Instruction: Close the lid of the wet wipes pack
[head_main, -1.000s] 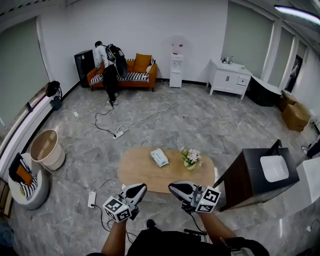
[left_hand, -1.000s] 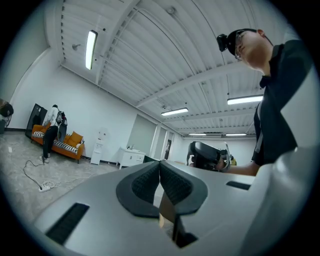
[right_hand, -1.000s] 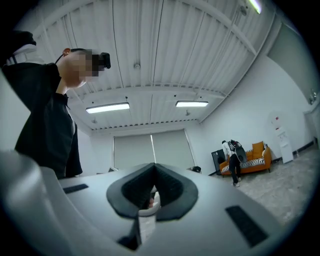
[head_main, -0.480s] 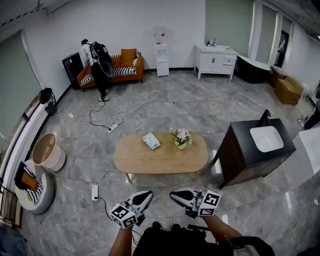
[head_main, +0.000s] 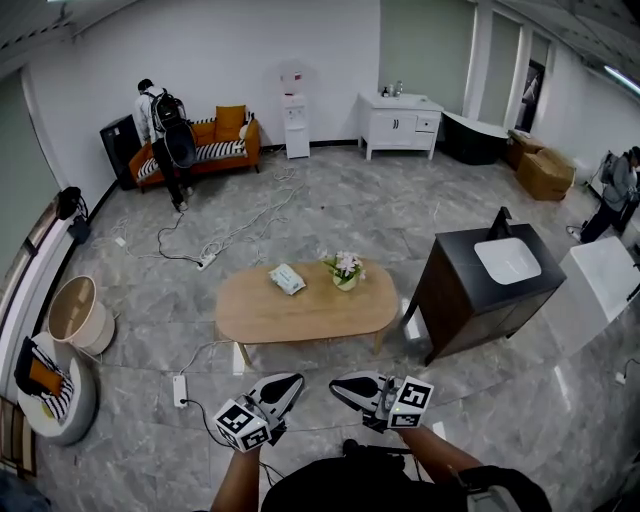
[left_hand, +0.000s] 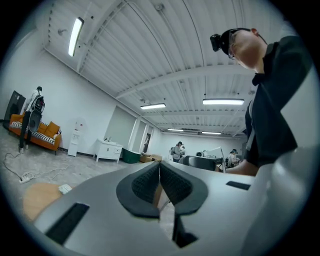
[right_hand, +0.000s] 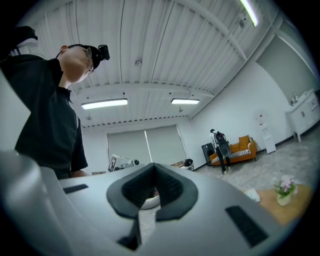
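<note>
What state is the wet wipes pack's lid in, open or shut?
Cannot tell: the wet wipes pack lies on the wooden table, too small to show its lid.

The wet wipes pack lies on the desk, at nine o'clock from the flower vase, near it.

Side by side, left tongs and right tongs closed, empty
</note>
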